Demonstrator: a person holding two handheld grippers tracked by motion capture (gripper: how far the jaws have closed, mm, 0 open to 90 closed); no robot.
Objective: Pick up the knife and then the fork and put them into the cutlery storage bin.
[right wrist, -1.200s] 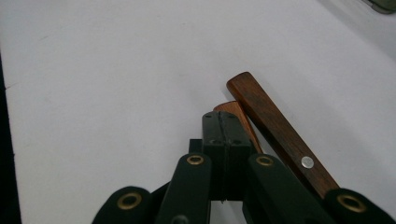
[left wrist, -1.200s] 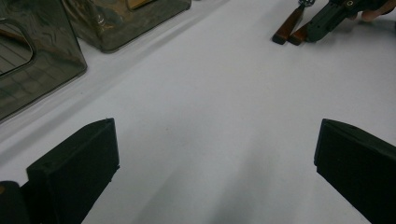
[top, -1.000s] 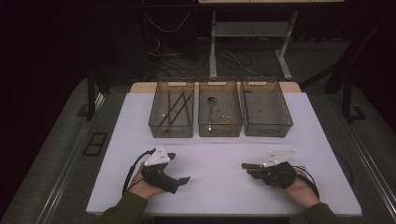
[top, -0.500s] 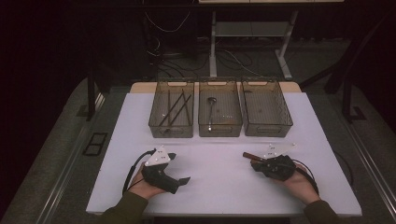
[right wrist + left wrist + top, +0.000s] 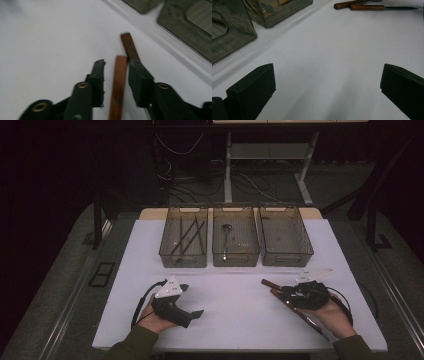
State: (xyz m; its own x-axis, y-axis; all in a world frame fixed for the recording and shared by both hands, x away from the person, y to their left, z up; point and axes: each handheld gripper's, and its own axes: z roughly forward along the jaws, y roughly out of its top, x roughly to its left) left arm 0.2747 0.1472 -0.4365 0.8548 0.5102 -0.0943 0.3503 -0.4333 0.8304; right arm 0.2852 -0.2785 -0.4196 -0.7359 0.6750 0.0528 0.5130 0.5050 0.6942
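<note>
Two wooden-handled knives (image 5: 270, 285) lie side by side on the white table (image 5: 235, 305) at the front right. My right gripper (image 5: 281, 292) is over them with its jaws a narrow gap apart. In the right gripper view one knife handle (image 5: 118, 82) shows between the jaws, with a sliver of table on its left side. The second handle (image 5: 129, 46) runs out past the right jaw. My left gripper (image 5: 190, 300) rests at the front left, open wide over bare table. The left gripper view shows both knives (image 5: 367, 7) far off.
Three clear grey trays stand in a row at the back of the table. The left tray (image 5: 167, 255) holds dark sticks, the middle tray (image 5: 235, 257) a long-handled utensil, the right tray (image 5: 285, 257) a small item. Bare table lies between the two grippers.
My right gripper has shifted slightly forward, away from the person, over the knife handles. The knives now show more on the diagonal under it. The left gripper has stayed put.
</note>
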